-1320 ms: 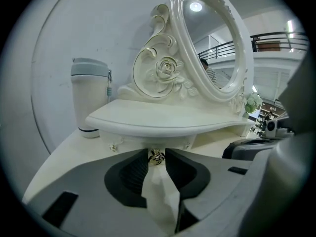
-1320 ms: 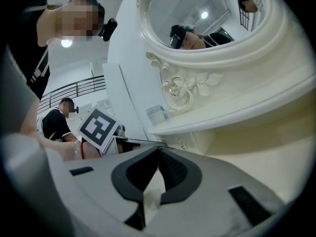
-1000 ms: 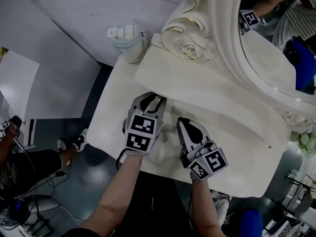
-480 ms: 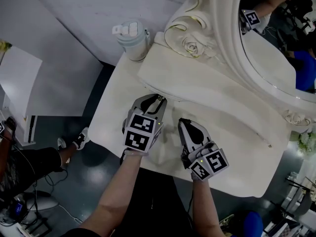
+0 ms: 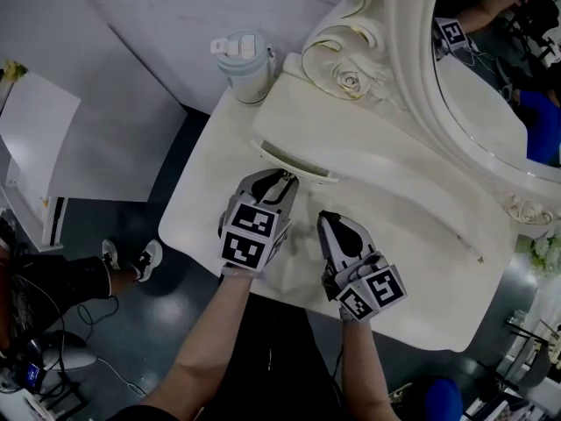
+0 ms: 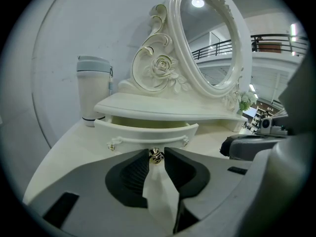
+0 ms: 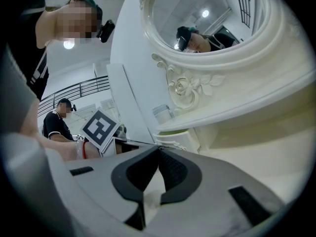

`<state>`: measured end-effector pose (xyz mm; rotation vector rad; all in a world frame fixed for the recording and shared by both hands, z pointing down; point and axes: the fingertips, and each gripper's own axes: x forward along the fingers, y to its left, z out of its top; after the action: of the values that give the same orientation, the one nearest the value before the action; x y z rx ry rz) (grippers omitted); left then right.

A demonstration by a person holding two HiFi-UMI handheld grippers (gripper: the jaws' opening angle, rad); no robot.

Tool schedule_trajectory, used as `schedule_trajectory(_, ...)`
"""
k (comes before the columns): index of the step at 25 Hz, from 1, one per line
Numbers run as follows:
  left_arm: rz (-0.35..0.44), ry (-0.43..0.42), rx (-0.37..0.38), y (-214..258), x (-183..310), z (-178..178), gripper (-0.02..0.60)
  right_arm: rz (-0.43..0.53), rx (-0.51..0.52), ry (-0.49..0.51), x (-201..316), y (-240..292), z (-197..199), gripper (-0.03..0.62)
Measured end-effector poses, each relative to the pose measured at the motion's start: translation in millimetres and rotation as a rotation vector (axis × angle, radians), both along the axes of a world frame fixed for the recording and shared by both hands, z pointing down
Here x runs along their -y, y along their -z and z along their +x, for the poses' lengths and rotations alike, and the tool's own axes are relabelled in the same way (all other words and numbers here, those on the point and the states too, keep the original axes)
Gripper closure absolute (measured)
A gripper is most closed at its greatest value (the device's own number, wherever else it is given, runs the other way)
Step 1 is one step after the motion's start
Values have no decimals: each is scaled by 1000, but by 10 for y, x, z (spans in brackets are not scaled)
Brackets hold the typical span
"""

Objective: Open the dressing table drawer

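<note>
drawer: [image 5: 294, 160] part-way out from under the upper shelf [image 5: 386, 160] of the dressing table, w/ a dark gap along its top. It sits toward the table's left end, and its curved front [image 6: 148, 131] faces the person.
knob: small gold one [image 6: 156, 155], centre of the drawer front.
left hand-held gripper: [image 5: 282, 176] jaws drawn in on the knob, tips only [image 6: 156, 152]. Looks pinched, tho the contact is tiny and hard to confirm.
right hand-held gripper: [image 5: 323, 218] jaws together, nothing in them [image 7: 158, 150]. Hangs over the tabletop [image 5: 197, 213] just right of the left one.
step: prob. mid-pull, more travel needed.
risk 1: knob is round and slick and held by the tips only. A pull that tilts up or sideways could let it pop out.
risk 2: skewed pull, so the drawer racks in its slot and jams.
risk 3: pulled too far, it leaves the slot and drops onto the tabletop.
risk 4: tumbler [image 5: 246, 65] stands just beside the shelf's end, so a jerk on release could rock it.
</note>
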<state>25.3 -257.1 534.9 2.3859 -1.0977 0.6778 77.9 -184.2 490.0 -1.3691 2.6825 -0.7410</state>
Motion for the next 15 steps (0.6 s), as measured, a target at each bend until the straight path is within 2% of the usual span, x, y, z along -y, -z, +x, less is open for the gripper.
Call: schedule_trajectory(15, -13, -3, -13, 1, -133, -59, 480, 1, -1, 0, -65, 15, -52, 589)
